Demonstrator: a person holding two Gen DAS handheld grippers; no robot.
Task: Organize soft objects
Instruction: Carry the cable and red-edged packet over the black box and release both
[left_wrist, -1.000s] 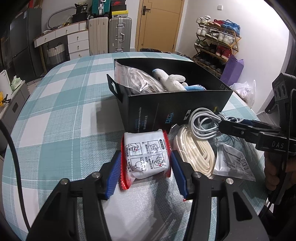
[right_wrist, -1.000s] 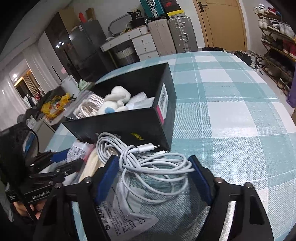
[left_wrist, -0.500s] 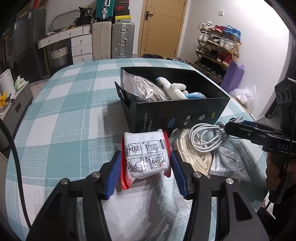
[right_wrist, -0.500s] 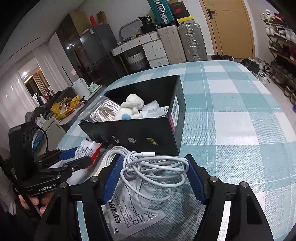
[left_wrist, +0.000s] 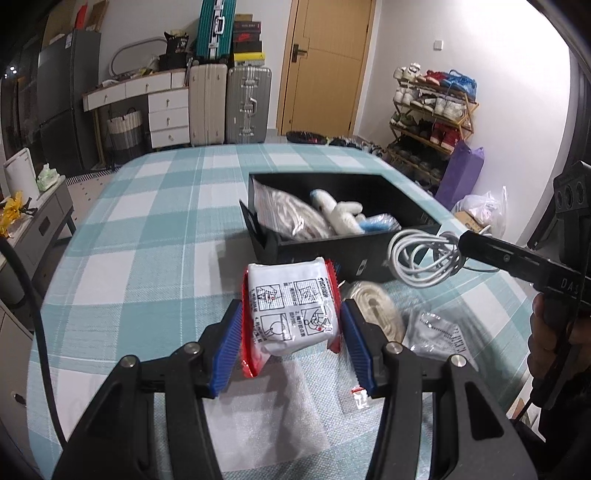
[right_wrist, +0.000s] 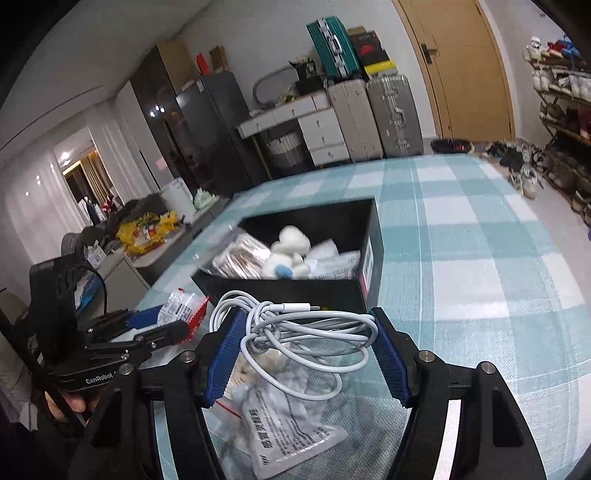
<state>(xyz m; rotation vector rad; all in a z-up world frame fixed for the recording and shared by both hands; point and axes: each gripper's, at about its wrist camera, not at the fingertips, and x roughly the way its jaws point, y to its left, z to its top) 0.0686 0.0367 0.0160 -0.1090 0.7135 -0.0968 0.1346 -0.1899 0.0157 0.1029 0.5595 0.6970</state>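
Note:
My left gripper (left_wrist: 291, 321) is shut on a white packet with red ends (left_wrist: 288, 295) and holds it above the checked tablecloth, just short of the black box (left_wrist: 332, 254). My right gripper (right_wrist: 306, 321) is shut on a coil of white charging cable (right_wrist: 295, 332), which hangs off the table near the box's front wall (right_wrist: 288, 291). The left wrist view shows that cable (left_wrist: 421, 258) at the right. The box holds a white plush toy (left_wrist: 340, 214) and a bagged rope (left_wrist: 288, 214).
A cream rope coil (left_wrist: 373, 306), a grey printed pouch (left_wrist: 436, 332) and a bubble-wrap sheet (left_wrist: 266, 417) lie on the table below the grippers. A person's hand (left_wrist: 546, 325) grips the right handle. Suitcases, drawers and a shoe rack stand beyond the table.
Both grippers have risen with their loads. The right jaws narrowed onto the cable and lifted it off the pouch. The packet stays clamped in the left.

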